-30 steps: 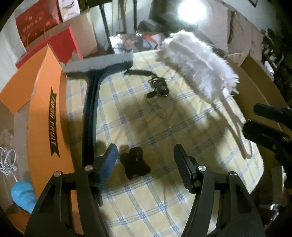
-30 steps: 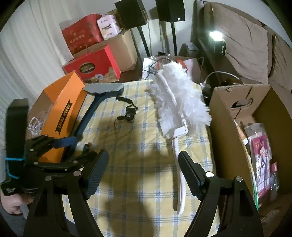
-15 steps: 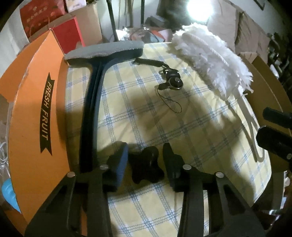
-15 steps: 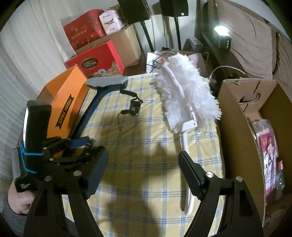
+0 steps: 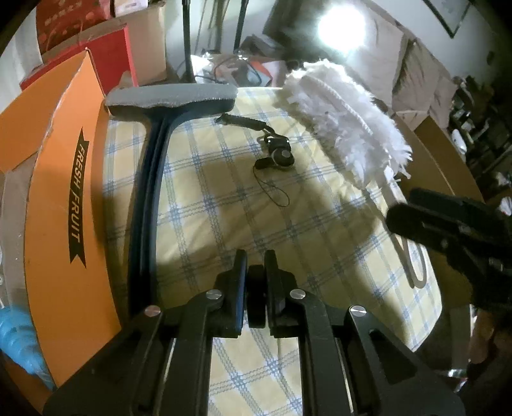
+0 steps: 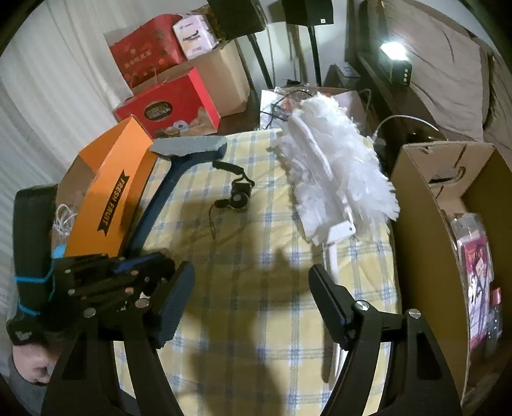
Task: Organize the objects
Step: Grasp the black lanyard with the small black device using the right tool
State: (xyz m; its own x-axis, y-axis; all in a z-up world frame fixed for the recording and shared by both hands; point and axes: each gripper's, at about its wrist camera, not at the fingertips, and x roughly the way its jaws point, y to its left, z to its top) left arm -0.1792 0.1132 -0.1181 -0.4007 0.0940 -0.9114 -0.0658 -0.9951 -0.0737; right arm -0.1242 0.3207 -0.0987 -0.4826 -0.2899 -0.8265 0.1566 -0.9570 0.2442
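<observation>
knob (image 5: 256,296), small, black, lobed plastic, pinched between closed fingers of left gripper (image 5: 256,265) near front edge of checked tablecloth (image 5: 224,208); long axis not readable. right gripper (image 6: 251,281) spread wide, holding nothing, above cloth. one squeegee (image 5: 147,179), dark handle running front to back, grey foam head at far end. one fluffy white duster (image 5: 345,128) lying diagonally. one orange cardboard box (image 5: 64,192)

We see only a thin edge of the small black object (image 5: 256,297) between the left gripper (image 5: 256,265) pads; its shape can't be told. The white duster (image 5: 345,128) handle is partly hidden behind the right gripper (image 6: 251,286) finger. Bright lamp glare (image 5: 340,22) blurs the background beyond the tabletop's (image 5: 224,208) far edge.
</observation>
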